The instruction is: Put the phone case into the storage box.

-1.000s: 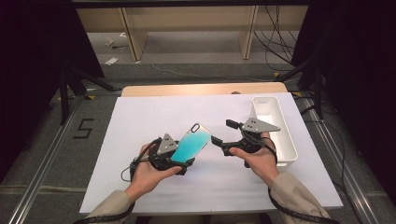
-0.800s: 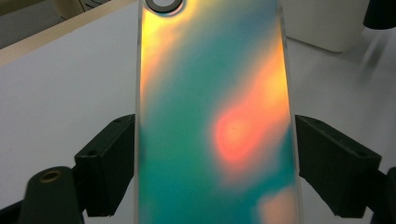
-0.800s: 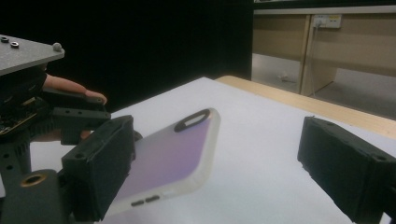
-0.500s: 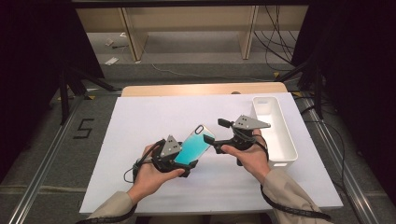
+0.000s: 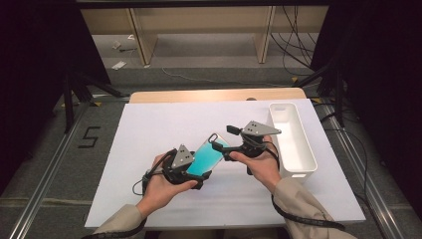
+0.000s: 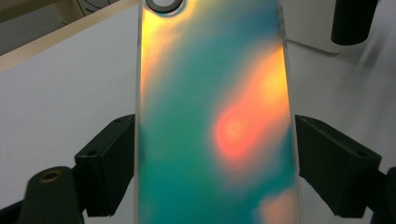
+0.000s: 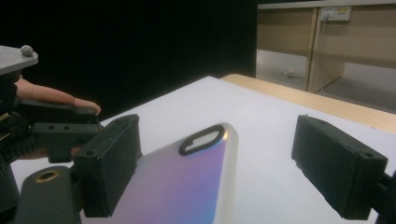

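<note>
The left gripper [image 6: 215, 154] clamps the phone case [image 6: 212, 116]; the right gripper [image 7: 215, 158] gapes around its end.

The high view looks forward and down from above the person's side, taking in the whole white-covered table [image 5: 149, 124] from well back, with the long white plastic bin [image 5: 293, 137] at three o'clock. The left gripper view sits very close over the glossy iridescent teal phone case [image 6: 210, 116], facing along it toward twelve o'clock. The right gripper view looks low across the table at the same case [image 7: 187, 182], which all three views share [image 5: 205, 158].
</note>
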Demonstrator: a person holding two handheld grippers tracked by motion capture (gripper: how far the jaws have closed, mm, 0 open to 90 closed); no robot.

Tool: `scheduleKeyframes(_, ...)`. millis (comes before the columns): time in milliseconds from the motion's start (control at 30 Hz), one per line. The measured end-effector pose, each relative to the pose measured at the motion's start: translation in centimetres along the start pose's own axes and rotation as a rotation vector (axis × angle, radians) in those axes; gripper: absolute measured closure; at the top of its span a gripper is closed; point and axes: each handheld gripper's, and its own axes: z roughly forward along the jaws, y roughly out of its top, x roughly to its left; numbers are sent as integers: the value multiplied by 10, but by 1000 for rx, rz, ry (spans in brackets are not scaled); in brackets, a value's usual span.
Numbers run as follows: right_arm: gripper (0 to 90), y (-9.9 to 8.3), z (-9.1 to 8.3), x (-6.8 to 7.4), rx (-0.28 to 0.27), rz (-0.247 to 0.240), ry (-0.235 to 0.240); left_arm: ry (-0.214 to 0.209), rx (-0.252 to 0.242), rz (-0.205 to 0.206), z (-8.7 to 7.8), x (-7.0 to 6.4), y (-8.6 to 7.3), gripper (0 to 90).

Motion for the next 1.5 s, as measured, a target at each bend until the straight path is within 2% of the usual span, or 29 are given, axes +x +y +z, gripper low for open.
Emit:
scheduleKeyframes(333,244,-2,12,0,23,34,6,-11,-3,0,0,-2,0,169)
scheduleKeyframes(433,286,-2,15,0,31,41,0,-23,-3,-10,0,-3,0,170)
scheduleKeyframes(600,360,-3,17,0,43,67,-3,-12,0,0,-1,-2,1,169)
scheduleKeyframes(1100,559,-2,19,0,35,127,15,-16,-10,-16,-1,-2,2,170)
scheduleKeyframes(1500,617,0,19,0,37,170,16,-23,-13,-17,-1,-1,1,169)
